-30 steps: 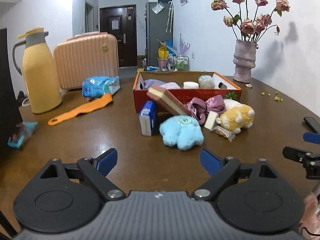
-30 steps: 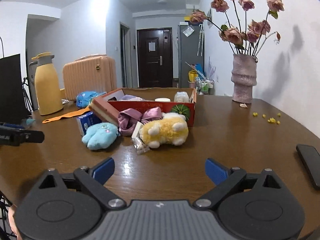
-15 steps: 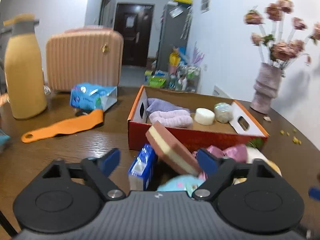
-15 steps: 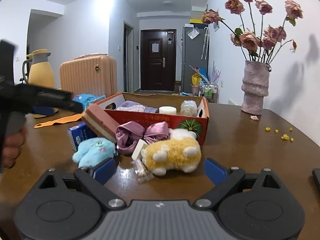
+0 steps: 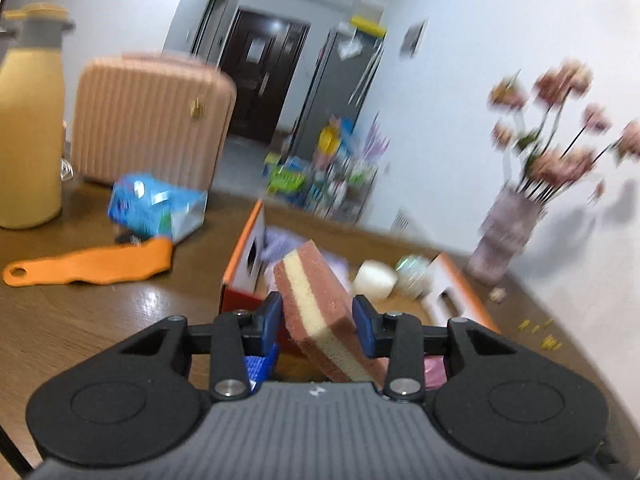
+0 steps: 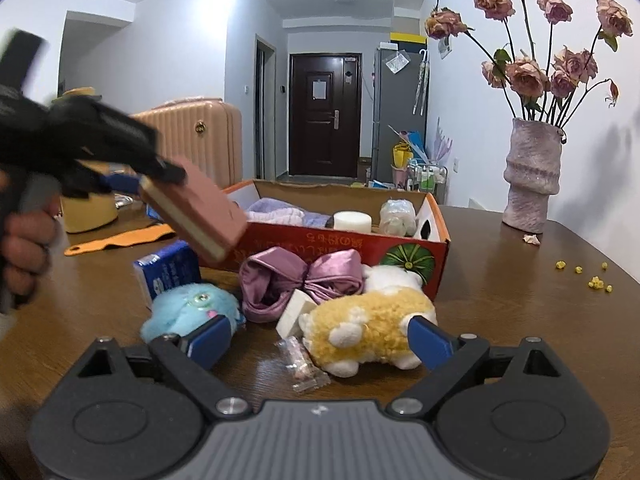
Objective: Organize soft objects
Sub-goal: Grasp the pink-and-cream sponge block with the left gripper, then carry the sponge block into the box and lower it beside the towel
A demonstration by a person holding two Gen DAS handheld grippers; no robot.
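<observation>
The layered sponge [image 5: 316,312] is clamped in the left gripper [image 5: 318,320], lifted over the cardboard box's [image 6: 340,240] near-left corner. A folded towel [image 6: 276,213], white puck [image 6: 352,222] and wrapped ball [image 6: 396,216] are contained in the box. The right gripper [image 6: 316,338] is held wide open, empty, before the yellow plush [image 6: 368,320].

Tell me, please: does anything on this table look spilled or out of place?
Yes. Small yellow crumbs lie scattered on the brown wooden table right of the orange cardboard box, and one fallen petal lies beside the pink ribbed vase. They look shed or spilled.
</observation>
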